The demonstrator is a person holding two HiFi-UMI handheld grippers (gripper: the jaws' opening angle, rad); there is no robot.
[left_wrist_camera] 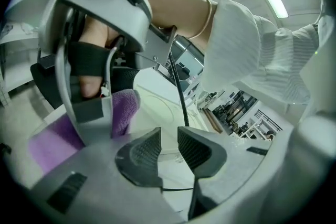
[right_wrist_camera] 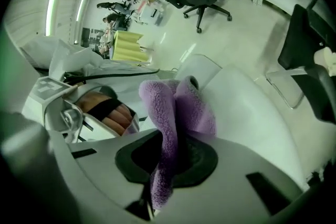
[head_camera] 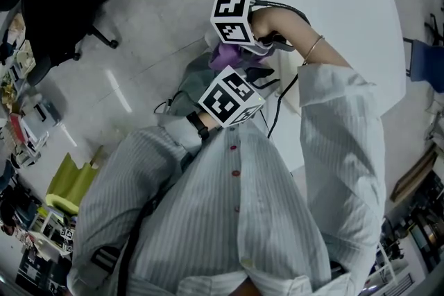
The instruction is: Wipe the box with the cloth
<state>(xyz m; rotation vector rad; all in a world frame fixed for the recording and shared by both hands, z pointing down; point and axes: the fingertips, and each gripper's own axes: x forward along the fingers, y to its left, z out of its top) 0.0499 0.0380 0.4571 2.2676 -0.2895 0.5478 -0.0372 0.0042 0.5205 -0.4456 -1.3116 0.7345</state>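
A purple cloth hangs clamped between the dark pads of my right gripper, its ends sticking up past the jaws. In the head view that cloth shows just below the right gripper's marker cube, above the edge of the white table. My left gripper is held close in front of the chest, open by a narrow gap with nothing between its pads. It looks at the right gripper and the cloth from close by. I cannot make out a box in any view.
A black office chair stands on the grey floor at the upper left. A yellow-green object lies at the lower left, with cluttered shelves beyond. Black cables hang from the grippers. A grey bundle lies under the grippers.
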